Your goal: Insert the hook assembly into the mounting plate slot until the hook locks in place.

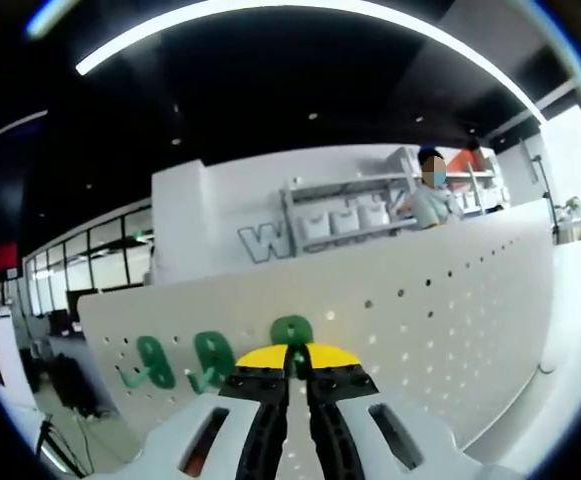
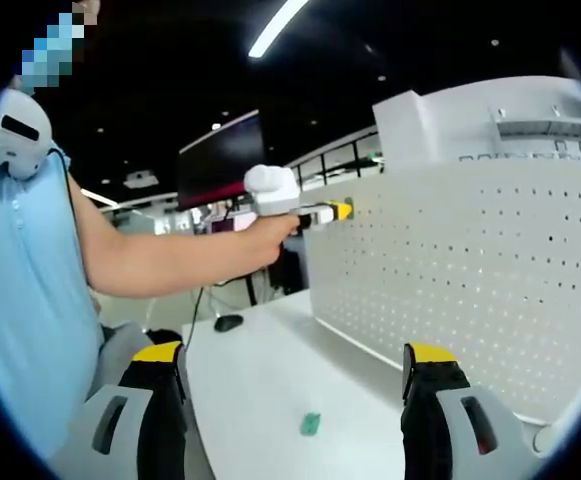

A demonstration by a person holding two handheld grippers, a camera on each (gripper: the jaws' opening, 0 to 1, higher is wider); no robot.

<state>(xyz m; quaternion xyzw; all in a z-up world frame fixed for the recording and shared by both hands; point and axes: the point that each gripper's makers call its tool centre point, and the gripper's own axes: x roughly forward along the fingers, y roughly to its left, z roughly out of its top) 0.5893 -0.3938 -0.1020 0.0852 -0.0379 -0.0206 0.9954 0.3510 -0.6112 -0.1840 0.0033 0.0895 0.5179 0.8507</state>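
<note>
- The left gripper [image 1: 298, 385] was raised against the white pegboard [image 1: 450, 300], its two jaws drawn close together with a green hook [image 1: 292, 332] showing just beyond the tips; whether the jaws actually clamped that hook could not be told from this angle.
- Two more green hooks [image 1: 155, 362] [image 1: 212, 358] already sat on the board to the side of it, in a row along the same line of holes.
- In the right gripper view the same left gripper [image 2: 322, 212] appeared at the near end of the pegboard [image 2: 470, 270], held up by the person's hand [image 2: 270, 232].
- The right gripper [image 2: 295, 385] hung low over the white table [image 2: 260, 360] with its jaws wide apart and nothing between them.
- A small green piece [image 2: 311, 424] lay loose on the table between those jaws, apart from both.
- Risk, as a judgement: if the hook was pushed in at a tilt, its tabs might miss the holes and it would fail to lock, or slip out of the jaws and drop behind the board's edge.
- Pressing hard near the board's end might flex or shift it, loosening the hooks already seated.
- The right gripper, swung lower, might nudge the loose piece off the table.
</note>
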